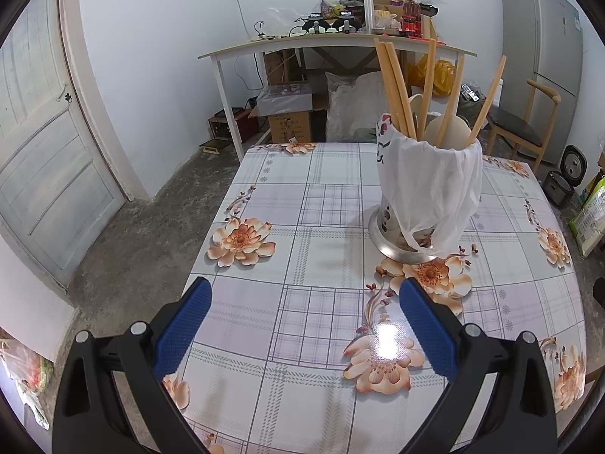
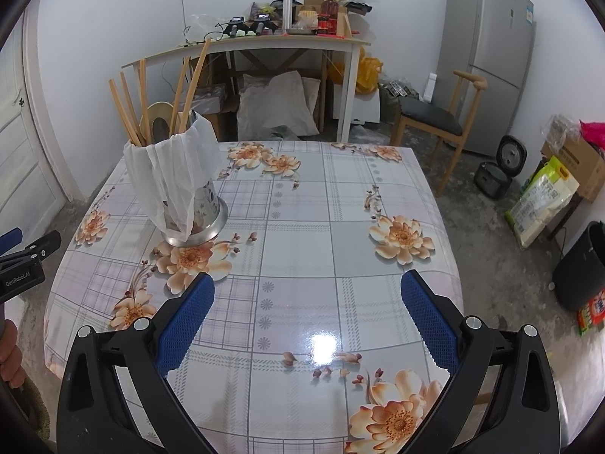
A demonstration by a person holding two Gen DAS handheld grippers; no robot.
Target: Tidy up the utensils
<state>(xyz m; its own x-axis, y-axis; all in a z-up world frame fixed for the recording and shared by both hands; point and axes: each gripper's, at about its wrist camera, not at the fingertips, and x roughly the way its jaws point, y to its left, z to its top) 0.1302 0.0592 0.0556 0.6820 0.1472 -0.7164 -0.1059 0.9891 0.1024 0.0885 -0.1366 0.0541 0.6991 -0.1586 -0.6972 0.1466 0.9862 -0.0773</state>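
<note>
Wooden chopsticks (image 1: pixel 393 87) upright in bag-draped steel holder (image 1: pixel 423 204), right of frame | both tongs (image 1: pixel 304 325) (image 2: pixel 308 321) spread, empty | approach slowly, grip one stick near top.

a home dining room: floral-clothed table (image 2: pixel 302 204), fridge (image 2: pixel 487 60), rice cooker (image 2: pixel 499 166).

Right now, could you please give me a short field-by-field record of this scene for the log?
surface: table with a floral plaid cloth
holder: metal utensil holder, upright, draped in a white plastic bag
contents: wooden chopsticks and spoons standing in the holder
loose utensils on table: none visible
left gripper: open, empty, above the table
right gripper: open, empty, above the table
background: desk, fridge, chair
</note>
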